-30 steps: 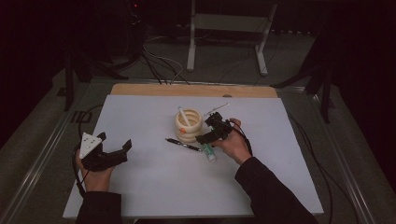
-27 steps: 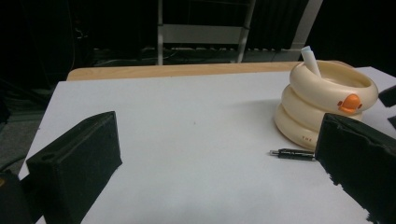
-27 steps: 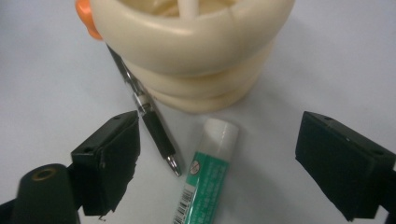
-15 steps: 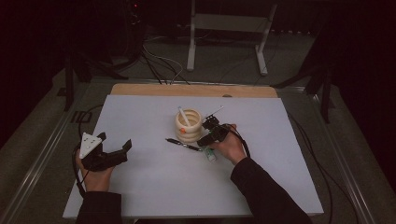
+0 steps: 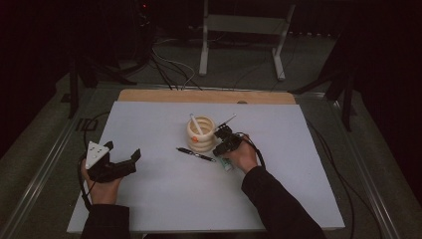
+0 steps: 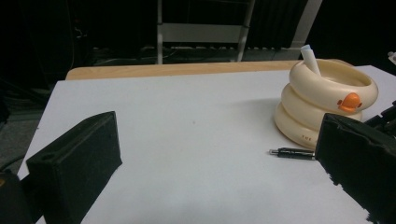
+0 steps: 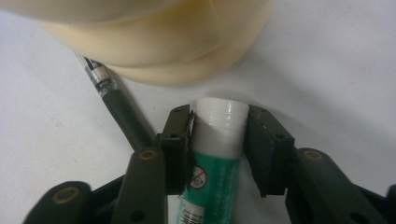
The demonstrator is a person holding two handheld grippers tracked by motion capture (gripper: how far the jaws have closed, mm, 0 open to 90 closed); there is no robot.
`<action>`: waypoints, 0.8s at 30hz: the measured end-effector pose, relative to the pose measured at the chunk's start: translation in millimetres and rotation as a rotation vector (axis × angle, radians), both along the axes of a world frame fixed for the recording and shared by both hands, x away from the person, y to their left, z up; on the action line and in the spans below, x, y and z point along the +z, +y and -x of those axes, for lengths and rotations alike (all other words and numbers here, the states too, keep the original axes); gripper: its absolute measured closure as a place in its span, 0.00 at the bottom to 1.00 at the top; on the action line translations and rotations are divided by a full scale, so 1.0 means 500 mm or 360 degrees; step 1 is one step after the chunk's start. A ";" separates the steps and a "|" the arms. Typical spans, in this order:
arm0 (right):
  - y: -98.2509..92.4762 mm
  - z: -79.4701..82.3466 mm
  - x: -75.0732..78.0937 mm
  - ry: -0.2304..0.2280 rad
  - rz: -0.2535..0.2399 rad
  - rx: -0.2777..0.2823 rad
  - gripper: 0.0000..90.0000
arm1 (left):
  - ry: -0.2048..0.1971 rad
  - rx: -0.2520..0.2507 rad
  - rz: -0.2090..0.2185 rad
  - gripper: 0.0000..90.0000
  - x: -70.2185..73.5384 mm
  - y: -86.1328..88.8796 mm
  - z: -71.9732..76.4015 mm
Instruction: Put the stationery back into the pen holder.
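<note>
Dark surroundings frame a white table (image 5: 149, 199) with a wooden strip along its far edge, seen from above; cables and a pale metal stand (image 5: 244, 30) sit on the floor beyond it. Near the middle of the table stands a cream holder (image 5: 201, 133) shaped like stacked rings, with a small orange duck mark on its side and white sticks leaning out of its top. A black pen (image 5: 195, 154) lies flat on the table just in front of the holder. The person's right gripper (image 5: 222, 148) is lowered to the table just beside the holder, on its right. In the right gripper view, its two black jaws sit on either side of a glue stick (image 7: 215, 154) with a white cap and a green label; the left jaw touches the tube, while a narrow gap shows at the right jaw, so the grasp is not fully closed. The pen runs alongside, to the left. The left gripper (image 5: 119, 164) rests near the table's left edge, well apart from everything, its jaws spread wide and empty.
</note>
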State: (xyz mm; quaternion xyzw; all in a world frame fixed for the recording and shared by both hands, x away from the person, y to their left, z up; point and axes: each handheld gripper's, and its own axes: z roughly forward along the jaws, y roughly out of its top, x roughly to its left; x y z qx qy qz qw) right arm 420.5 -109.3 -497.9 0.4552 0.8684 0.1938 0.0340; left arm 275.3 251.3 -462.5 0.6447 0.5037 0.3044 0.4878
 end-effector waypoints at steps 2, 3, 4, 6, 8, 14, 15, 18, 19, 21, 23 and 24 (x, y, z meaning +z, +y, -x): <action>-0.001 -0.001 0.001 0.0011 0.0003 -0.0015 0.72 | 0.0000 0.0001 0.0000 0.01 0.000 0.000 0.000; -0.002 -0.001 0.001 0.0017 0.0004 -0.0019 0.73 | 0.0001 0.0001 0.0000 0.01 0.000 0.001 0.000; -0.003 0.000 0.002 0.0021 0.0003 -0.0017 0.73 | 0.0001 0.0003 0.0000 0.01 0.000 0.001 0.000; -0.006 0.001 0.002 0.0026 -0.0004 -0.0010 0.73 | 0.0002 0.0006 0.0007 0.01 0.000 0.002 0.000; -0.010 0.003 0.006 0.0017 -0.0010 -0.0007 0.73 | 0.0005 0.0004 0.0004 0.01 -0.001 0.001 -0.001; -0.020 0.007 0.020 -0.0017 -0.0048 0.0002 0.73 | 0.0009 -0.0002 0.0000 0.01 -0.001 0.000 -0.001; -0.024 0.009 0.024 -0.0024 -0.0057 -0.0002 0.73 | 0.0008 -0.0002 -0.0002 0.01 -0.001 0.000 -0.001; -0.031 0.010 0.034 -0.0041 -0.0078 -0.0001 0.73 | 0.0011 -0.0003 -0.0001 0.01 -0.002 0.000 -0.001; -0.033 0.011 0.037 -0.0054 -0.0090 0.0000 0.73 | 0.0012 -0.0002 -0.0002 0.01 -0.002 0.000 -0.001; -0.036 0.012 0.044 -0.0074 -0.0109 0.0006 0.73 | 0.0014 -0.0001 0.0000 0.01 -0.002 0.000 -0.002; -0.038 0.012 0.054 -0.0102 -0.0108 0.0013 0.73 | 0.0014 -0.0002 -0.0003 0.01 -0.002 0.000 -0.002; -0.039 0.011 0.060 -0.0113 -0.0116 0.0015 0.73 | 0.0013 -0.0002 -0.0002 0.01 -0.002 0.000 -0.002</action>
